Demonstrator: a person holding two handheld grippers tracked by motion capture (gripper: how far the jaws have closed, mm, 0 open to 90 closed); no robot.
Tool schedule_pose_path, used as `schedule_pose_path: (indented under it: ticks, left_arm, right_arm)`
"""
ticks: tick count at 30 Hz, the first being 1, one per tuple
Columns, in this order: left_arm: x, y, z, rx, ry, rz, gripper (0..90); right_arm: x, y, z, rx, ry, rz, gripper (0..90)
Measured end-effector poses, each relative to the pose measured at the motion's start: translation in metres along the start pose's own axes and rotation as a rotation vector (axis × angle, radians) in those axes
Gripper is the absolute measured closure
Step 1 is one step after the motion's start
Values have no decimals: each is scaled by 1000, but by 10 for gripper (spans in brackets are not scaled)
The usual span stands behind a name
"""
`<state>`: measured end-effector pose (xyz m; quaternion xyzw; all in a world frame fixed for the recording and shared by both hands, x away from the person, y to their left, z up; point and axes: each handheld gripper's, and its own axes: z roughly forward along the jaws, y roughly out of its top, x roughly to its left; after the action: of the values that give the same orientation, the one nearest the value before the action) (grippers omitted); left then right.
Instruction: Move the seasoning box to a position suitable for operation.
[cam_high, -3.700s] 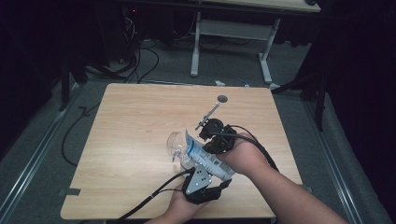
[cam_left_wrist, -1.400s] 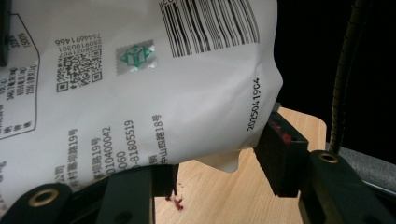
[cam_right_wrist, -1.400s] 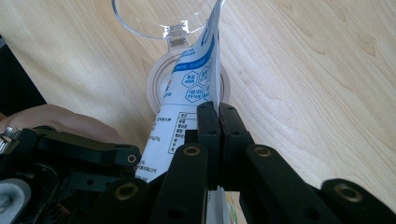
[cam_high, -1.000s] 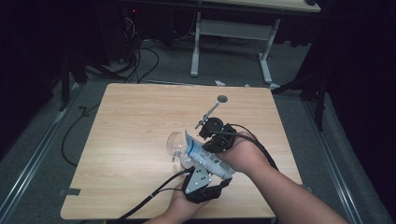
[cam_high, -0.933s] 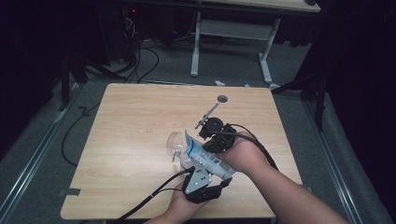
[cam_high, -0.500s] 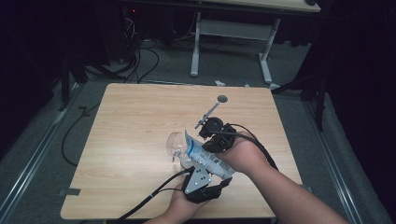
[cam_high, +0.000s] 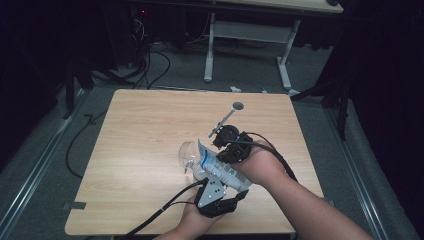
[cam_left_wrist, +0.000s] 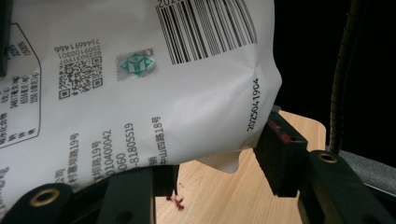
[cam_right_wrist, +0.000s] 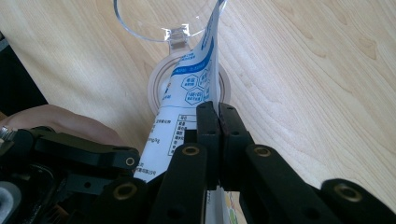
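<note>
A white pouch (cam_high: 220, 167) with blue print and a barcode is held tilted over the table, its top corner at the rim of a clear stemmed glass (cam_high: 188, 155). My left gripper (cam_high: 217, 182) is shut on the pouch's body; in the left gripper view the pouch (cam_left_wrist: 140, 84) bulges between the two jaws of the left gripper (cam_left_wrist: 219, 158). My right gripper (cam_high: 222, 150) pinches the pouch's upper edge. In the right gripper view the right gripper (cam_right_wrist: 218, 112) has its jaws pressed together on the pouch (cam_right_wrist: 189, 93), which leans into the glass (cam_right_wrist: 163, 23).
The wooden table (cam_high: 145, 130) lies bare to the left and far side. A thin stick with a round grey end (cam_high: 237, 106) reaches from beside the right gripper toward the far edge. A few small red crumbs (cam_left_wrist: 176, 201) lie on the wood under the pouch.
</note>
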<state>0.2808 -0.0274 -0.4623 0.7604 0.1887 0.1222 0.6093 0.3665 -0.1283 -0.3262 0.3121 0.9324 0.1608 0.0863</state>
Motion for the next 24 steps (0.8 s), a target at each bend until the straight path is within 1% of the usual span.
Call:
schedule_pose_path:
  ticks: [11, 18, 21, 24]
  left_arm:
    - [1, 1, -1, -7, 3, -4, 538]
    - [1, 0, -1, -8, 3, -5, 539]
    - [1, 0, -1, -10, 2, -7, 539]
    - [1, 0, -1, -11, 3, -7, 539]
  right_arm:
    - [0, 2, 0, -1, 0, -6, 894]
    - [0, 2, 1, 3, 0, 2, 895]
    - [-1, 2, 1, 0, 2, -9, 894]
    - [0, 3, 1, 3, 0, -6, 895]
